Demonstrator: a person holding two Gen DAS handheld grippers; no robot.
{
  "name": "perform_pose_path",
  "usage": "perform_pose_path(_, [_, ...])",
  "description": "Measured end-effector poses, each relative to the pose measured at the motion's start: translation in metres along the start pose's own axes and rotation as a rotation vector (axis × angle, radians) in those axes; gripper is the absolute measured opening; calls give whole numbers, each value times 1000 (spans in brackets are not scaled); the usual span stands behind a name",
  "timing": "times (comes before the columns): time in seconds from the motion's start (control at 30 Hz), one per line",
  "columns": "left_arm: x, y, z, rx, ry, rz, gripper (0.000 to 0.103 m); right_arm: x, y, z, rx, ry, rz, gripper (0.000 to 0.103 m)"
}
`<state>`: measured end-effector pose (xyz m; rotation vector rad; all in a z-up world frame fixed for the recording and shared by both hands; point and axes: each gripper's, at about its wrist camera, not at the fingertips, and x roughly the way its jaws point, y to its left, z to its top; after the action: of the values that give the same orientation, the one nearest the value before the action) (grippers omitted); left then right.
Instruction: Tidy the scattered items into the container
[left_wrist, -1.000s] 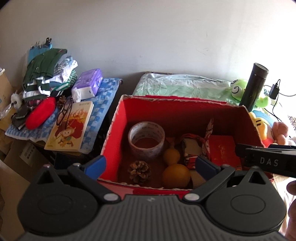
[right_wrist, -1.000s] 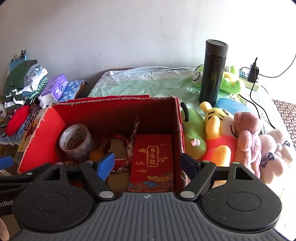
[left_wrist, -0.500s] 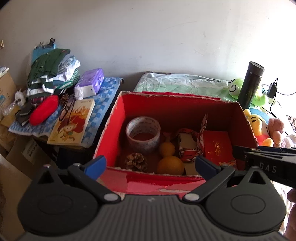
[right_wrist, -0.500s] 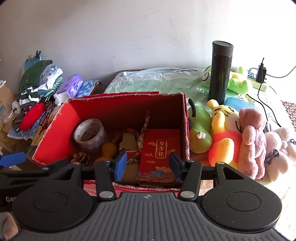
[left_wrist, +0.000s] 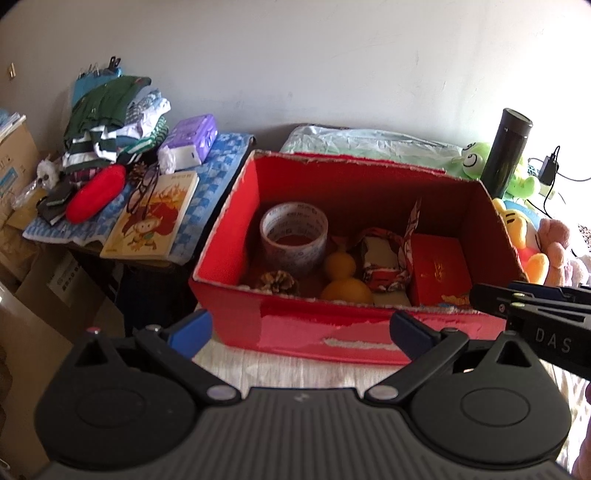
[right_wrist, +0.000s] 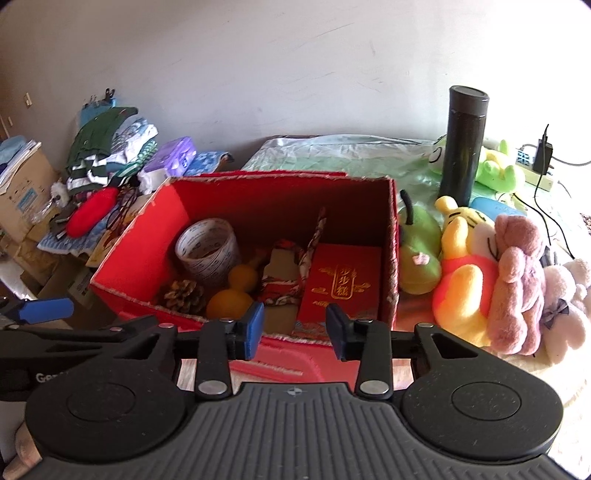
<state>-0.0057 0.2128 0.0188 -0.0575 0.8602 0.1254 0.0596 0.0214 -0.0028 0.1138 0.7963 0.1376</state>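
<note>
Both hand-held grippers, left (left_wrist: 299, 330) and right (right_wrist: 294, 326), hang with fingers apart, holding nothing (near the red box (right_wrist: 147, 206)), tape (right_wrist: 207, 249) inside.

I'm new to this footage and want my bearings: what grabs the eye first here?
The open red box in the middle dominates, holding a tape roll, a pinecone, an orange gourd and a red gift packet. Right of it lie plush toys beside a tall black flask. Both grippers, left and right, hang empty before the box.
</note>
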Motion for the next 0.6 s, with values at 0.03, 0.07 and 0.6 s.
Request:
perform_pose_path(0.03, [0,0,-2,0,5,2,102,0,0,-2,-2,2,7,39])
perform_pose_path(0.07, [0,0,-3,0,9,5,102,-1,1,-3,-2,3,15,38])
perform_pose_path(0.6, [29,-10,-40,75,153,2,102,4,-10,-55,72,74,72,37])
